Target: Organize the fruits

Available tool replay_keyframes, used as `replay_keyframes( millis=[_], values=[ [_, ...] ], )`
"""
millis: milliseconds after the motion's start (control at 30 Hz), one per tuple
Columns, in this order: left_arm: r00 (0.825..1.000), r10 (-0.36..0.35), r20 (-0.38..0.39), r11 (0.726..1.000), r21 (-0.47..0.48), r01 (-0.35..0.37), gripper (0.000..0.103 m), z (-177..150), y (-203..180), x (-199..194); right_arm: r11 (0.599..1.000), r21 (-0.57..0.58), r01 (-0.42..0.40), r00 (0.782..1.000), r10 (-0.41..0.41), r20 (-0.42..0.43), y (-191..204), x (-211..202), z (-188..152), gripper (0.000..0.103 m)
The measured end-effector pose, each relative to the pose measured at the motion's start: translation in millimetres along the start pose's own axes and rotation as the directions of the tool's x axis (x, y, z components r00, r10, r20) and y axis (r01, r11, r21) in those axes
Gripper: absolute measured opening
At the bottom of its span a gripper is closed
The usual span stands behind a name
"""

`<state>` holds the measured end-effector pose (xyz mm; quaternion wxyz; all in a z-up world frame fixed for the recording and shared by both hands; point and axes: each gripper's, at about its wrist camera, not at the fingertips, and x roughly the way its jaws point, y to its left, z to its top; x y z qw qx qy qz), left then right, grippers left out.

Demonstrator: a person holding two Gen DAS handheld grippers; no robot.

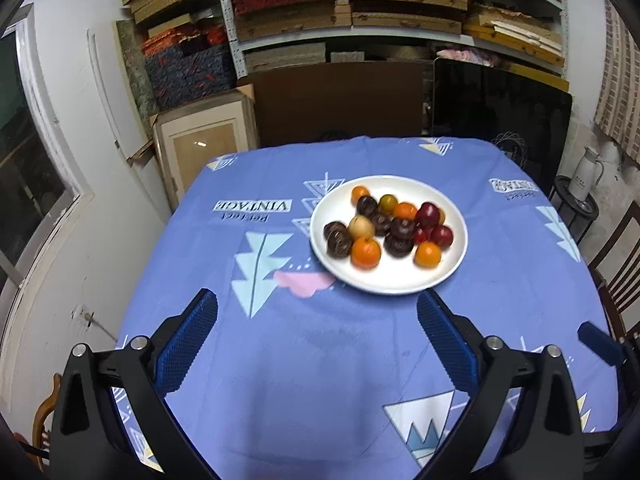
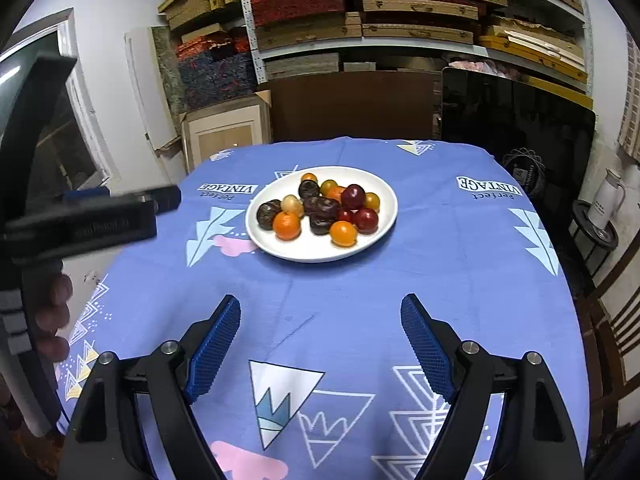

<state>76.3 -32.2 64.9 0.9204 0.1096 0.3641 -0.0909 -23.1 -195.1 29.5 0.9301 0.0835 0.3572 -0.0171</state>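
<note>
A white plate (image 1: 400, 280) sits on the blue tablecloth, holding several small fruits: oranges (image 1: 365, 253), dark brown fruits (image 1: 399, 245), red ones (image 1: 427, 215) and a pale one (image 1: 361, 227). The plate also shows in the right wrist view (image 2: 304, 250), with an orange (image 2: 286, 225) and a red fruit (image 2: 366, 220) on it. My left gripper (image 1: 318, 312) is open and empty, hovering above the cloth just short of the plate. My right gripper (image 2: 320, 316) is open and empty, further back from the plate. The left gripper's body (image 2: 92, 224) appears at the left of the right wrist view.
The table is covered by a blue patterned cloth (image 1: 304, 360). Shelves of boxes (image 1: 360, 8) stand behind the table, with a dark screen (image 1: 500, 108) and a cabinet (image 1: 200, 144). A white jug (image 1: 586, 172) stands on a side stool at right. A chair (image 1: 616, 280) is at right.
</note>
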Motion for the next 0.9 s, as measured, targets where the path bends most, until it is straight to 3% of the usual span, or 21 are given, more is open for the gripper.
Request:
replay_keyframes(
  millis=[700, 900],
  values=[
    [1.0, 0.013, 0.009, 0.998, 0.062, -0.013, 0.098, -8, -11, -12, 1.0, -0.008, -0.005, 1.0, 0.005, -0.004, 5, -11, -10, 0.086],
    [1.0, 0.021, -0.007, 0.999, 0.036, -0.02, 0.098, -6, -8, -9, 1.0, 0.003, 0.003, 1.0, -0.003, 0.002, 2, -13, -10, 0.089]
  ],
)
